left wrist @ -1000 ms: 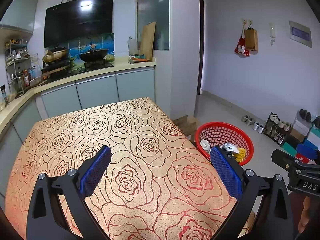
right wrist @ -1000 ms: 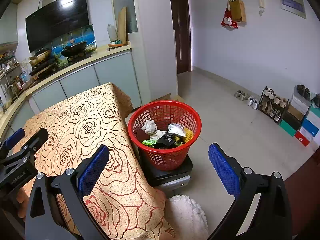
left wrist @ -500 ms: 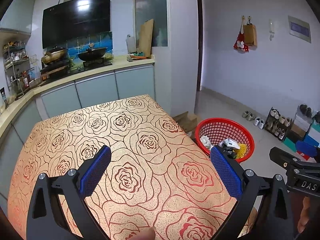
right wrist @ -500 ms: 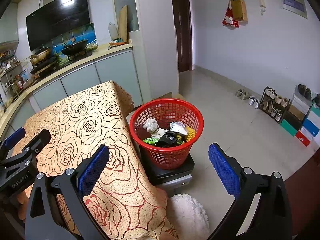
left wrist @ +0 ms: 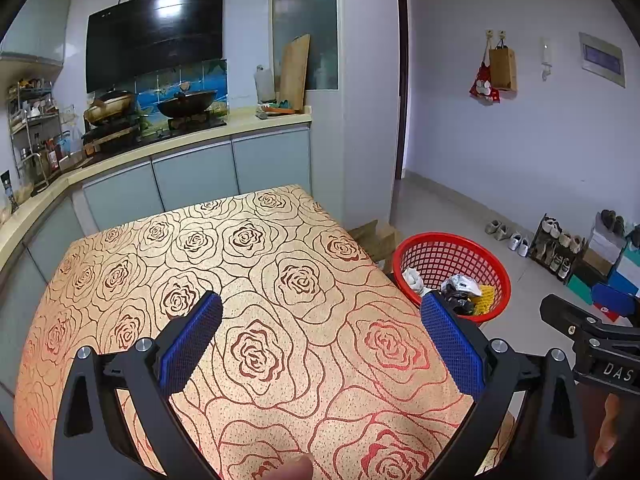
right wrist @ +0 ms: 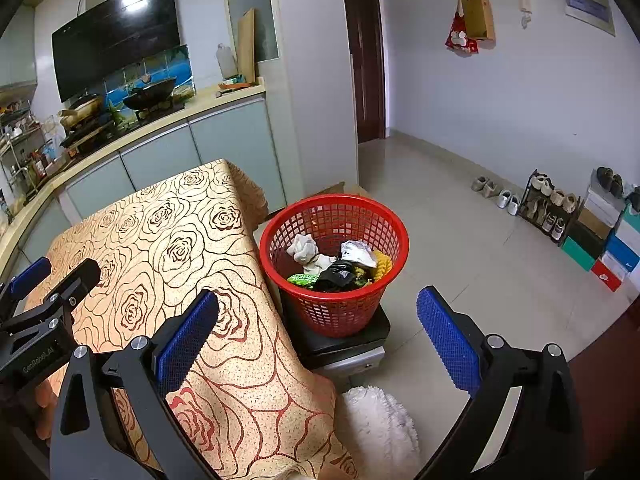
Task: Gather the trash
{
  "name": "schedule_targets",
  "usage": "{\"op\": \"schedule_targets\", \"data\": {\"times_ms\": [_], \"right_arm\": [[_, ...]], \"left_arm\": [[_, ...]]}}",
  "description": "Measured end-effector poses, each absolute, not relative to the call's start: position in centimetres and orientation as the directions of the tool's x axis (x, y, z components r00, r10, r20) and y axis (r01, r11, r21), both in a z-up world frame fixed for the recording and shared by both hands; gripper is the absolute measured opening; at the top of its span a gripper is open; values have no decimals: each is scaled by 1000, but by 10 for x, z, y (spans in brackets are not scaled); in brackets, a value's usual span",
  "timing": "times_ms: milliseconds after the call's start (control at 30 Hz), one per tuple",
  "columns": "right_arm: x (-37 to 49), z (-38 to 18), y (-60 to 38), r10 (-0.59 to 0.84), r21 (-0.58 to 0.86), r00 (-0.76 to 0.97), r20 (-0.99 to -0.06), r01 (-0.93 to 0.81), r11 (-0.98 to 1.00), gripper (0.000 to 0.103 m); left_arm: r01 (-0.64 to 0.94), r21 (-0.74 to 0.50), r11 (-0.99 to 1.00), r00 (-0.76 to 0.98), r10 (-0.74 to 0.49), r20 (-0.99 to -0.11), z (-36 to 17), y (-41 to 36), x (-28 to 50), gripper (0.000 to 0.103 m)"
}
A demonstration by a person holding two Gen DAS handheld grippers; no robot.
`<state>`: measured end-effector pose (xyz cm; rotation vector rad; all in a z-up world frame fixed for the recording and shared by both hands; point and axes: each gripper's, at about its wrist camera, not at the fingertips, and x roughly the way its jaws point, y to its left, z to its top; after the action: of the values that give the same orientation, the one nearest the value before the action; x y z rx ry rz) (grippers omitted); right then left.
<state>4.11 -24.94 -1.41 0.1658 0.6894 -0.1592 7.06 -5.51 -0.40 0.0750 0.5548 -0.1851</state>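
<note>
Beside the worktop's right edge: red basket (right wrist: 334,264) on a black stand, holding crumpled white, black, green and yellow trash (right wrist: 338,262).
Left gripper (left wrist: 320,334): wide open, empty, over the rose-patterned worktop (left wrist: 248,264).
Right gripper (right wrist: 318,334): wide open, empty, facing the basket.
Right view only: the stand, a white fluffy mat (right wrist: 380,424).

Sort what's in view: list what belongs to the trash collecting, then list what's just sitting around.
Part of the job:
- red basket
- trash in it: crumpled white paper, black bag, green wrapper
- left gripper and right gripper, both open

Just lying about:
- rose tablecloth
- wok
- cutting board
- shoe rack
- white fluffy mat
</note>
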Motion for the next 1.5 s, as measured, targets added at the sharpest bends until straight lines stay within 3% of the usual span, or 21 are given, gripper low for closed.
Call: {"op": "schedule_targets", "data": {"times_ms": [1500], "right_arm": [[61, -27, -223, -36, 80, 733, -679, 123, 989, 97]], "left_arm": [[119, -8, 993, 806, -101, -584, -20, -22, 83, 96]]}}
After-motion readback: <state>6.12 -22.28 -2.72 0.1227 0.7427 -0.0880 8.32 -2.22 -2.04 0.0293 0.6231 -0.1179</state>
